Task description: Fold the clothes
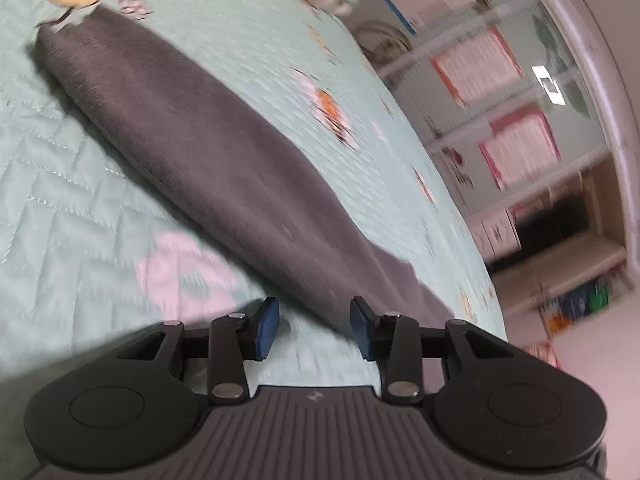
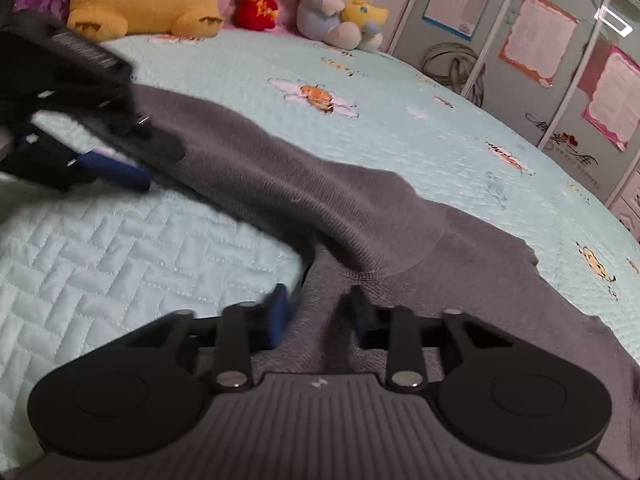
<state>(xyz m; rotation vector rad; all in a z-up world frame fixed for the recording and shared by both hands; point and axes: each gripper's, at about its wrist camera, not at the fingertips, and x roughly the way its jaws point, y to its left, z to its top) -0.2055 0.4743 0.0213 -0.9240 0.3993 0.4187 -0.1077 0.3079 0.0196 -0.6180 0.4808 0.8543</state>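
- Grey sweater [image 2: 320,200] lies on the mint quilted bed [image 2: 120,260], already doubled into a long strip running from 10 o'clock down to 5 o'clock in the right wrist view.
- Left claw [image 1: 314,330] sits wide, nothing in it, hanging just off the strip's near end.
- Right claw [image 2: 318,316] is also parted and empty, right over the wider ribbed part.
- Plush toys [image 2: 336,4] sit way back at 12 o'clock, no trouble.
- My guess for the fold: pinch every layer at an edge, lift evenly, and keep the edges lined up.
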